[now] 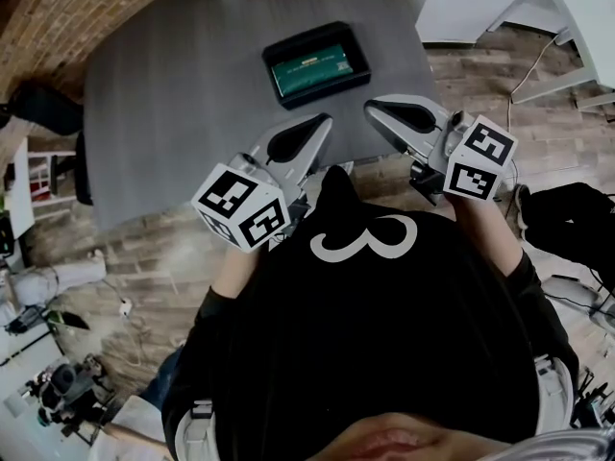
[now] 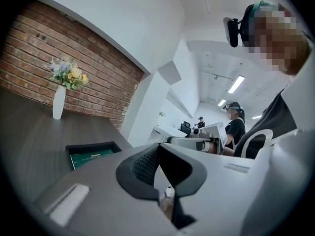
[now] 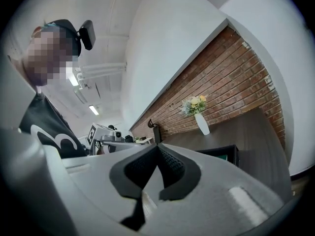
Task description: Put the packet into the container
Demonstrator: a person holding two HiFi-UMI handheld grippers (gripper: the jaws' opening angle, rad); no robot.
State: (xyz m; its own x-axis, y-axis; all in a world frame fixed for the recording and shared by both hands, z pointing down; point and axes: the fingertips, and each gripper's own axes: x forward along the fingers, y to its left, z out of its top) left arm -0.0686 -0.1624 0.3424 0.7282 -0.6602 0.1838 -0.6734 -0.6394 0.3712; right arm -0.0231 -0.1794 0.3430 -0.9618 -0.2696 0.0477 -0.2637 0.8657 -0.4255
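Ahead of the left claw [image 1: 325, 120], a green packet [image 1: 312, 69] is seen in a black container [image 1: 309, 38] on a dark grey table [image 1: 173, 104]; beyond, red brick [image 2: 29, 48] is shown.

**Packet lies flat inside the container**

The container [image 1: 312, 35] is a shallow black rectangular tray with rounded corners. It sits on the dark grey table [image 1: 173, 113] in the upper middle of the head view, turned slightly so that its long side runs from lower left to upper right.

The packet [image 1: 310, 69] is flat, green and rectangular, with a pale strip of print too small to read. It lies face up on the tray floor, its long side along the tray's, and covers most of the floor inside the black rim.

In the left gripper view the container [image 2: 93, 146] shows at lower left, with the packet [image 2: 91, 157] visible above its near wall.
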